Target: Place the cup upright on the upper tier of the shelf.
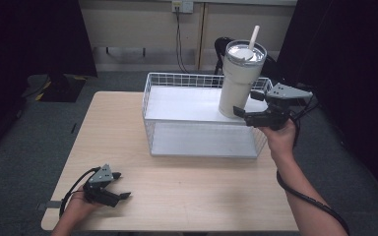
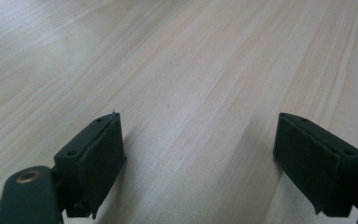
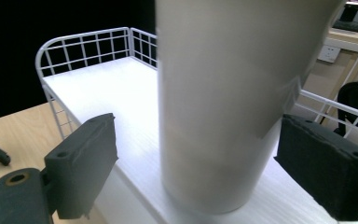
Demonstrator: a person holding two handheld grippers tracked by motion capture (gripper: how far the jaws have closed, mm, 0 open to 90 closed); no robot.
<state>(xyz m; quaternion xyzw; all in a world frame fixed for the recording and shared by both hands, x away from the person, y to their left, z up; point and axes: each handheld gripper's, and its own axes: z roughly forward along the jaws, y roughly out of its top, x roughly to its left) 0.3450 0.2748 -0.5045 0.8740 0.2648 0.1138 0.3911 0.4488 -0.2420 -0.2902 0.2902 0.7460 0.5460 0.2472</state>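
- Tall cream tumbler with straw [image 1: 238, 81] stands on the white wire shelf rack [image 1: 187, 103], between the right gripper's [image 3: 196, 163] spread jaws.
- Left gripper [image 1: 120, 187], jaws spread, rests on the light wooden counter [image 1: 177, 191].

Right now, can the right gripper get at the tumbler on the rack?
Probably yes. The right gripper is open, its jaws standing either side of the tumbler near its base, with a gap on the left. The tumbler stands at the rack's front edge, nothing between.
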